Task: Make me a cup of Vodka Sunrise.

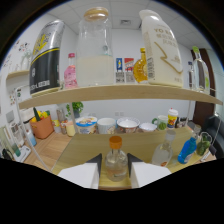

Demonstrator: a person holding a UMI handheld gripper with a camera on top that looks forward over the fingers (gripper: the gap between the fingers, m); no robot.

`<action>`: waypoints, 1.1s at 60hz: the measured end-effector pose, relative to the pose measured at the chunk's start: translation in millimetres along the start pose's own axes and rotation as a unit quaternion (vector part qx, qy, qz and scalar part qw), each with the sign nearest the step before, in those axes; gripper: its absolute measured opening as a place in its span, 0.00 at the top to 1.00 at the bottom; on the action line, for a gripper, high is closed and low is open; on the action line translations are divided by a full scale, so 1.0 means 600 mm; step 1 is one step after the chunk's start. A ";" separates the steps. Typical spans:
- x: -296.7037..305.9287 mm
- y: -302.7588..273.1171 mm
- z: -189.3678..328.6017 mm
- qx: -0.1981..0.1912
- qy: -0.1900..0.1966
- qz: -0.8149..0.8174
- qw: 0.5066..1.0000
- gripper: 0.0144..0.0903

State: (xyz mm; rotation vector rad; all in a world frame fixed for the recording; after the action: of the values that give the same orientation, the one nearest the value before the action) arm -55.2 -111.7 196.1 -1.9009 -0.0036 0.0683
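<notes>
Your gripper [116, 167] has its fingers [82, 175] clamped on the small clear bottle [115, 162] with an orange cap, held upright just above the wooden counter [80, 145] below the shelf [120, 93], likely the vodka, liquid looks colourless, kept vertical so nothing spills.

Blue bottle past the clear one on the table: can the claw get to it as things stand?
Probably not directly. The claw already has the small orange-capped bottle between its fingers, so it looks occupied. The blue bottle stands farther off to the side, beside a clear bottle; otherwise the table leaves a path.
</notes>
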 end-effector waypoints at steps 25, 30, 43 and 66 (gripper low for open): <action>-0.006 -0.032 -0.049 0.019 -0.008 -0.037 0.999 0.73; -0.014 -0.045 -0.089 0.031 -0.019 -0.026 0.999 0.73; -0.035 -0.011 -0.186 0.032 -0.040 -0.013 0.999 0.74; -0.043 0.157 -0.182 -0.024 -0.024 0.012 0.999 0.74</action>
State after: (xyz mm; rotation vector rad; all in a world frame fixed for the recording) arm -78.5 -246.8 143.5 -1.9472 -0.0153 0.1322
